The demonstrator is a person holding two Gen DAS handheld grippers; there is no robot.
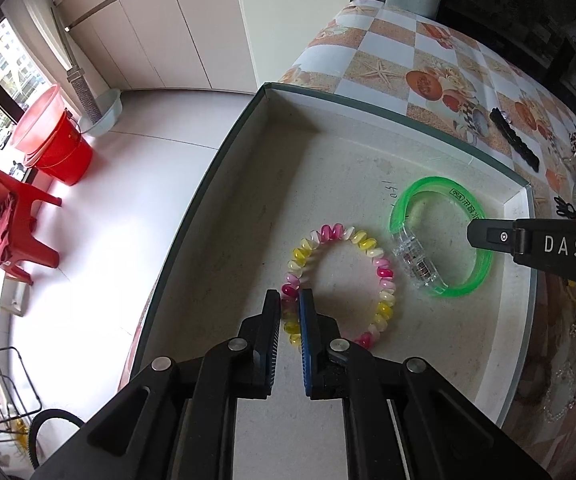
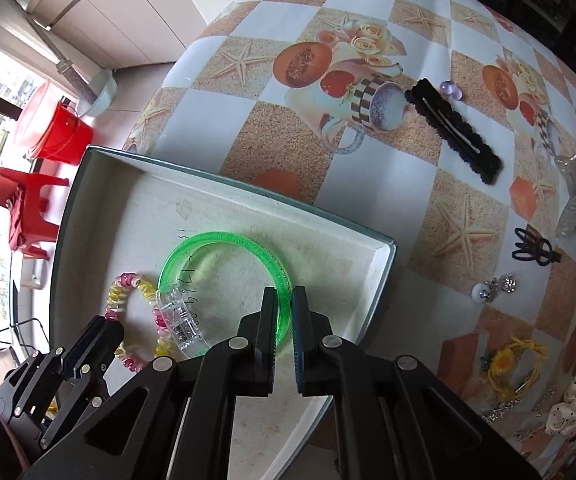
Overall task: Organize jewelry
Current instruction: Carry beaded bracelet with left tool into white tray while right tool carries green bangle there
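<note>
Checked oilcloth, printed with starfish and fruit, covered the bench (image 2: 368, 184) on which a shallow grey box (image 1: 368, 108) took in the first pieces of jewellery, with clips and hair ties lying outside its far and right walls. Inside the box, the left gripper (image 1: 290, 312) had its jaws pressed onto the near-left arc of a pink-and-yellow coil bracelet (image 1: 386, 284), while the right gripper (image 2: 287, 308) pinched the right rim of a green plastic bangle (image 2: 216, 240) lying just beside the coil, toward the box's right wall. Both pieces appeared to rest on the box floor. Releasing looked like the next step; the springy coil could snag on a ribbed pad and lift out with the jaws, and the bangle, held on edge, might roll or knock its neighbour.
</note>
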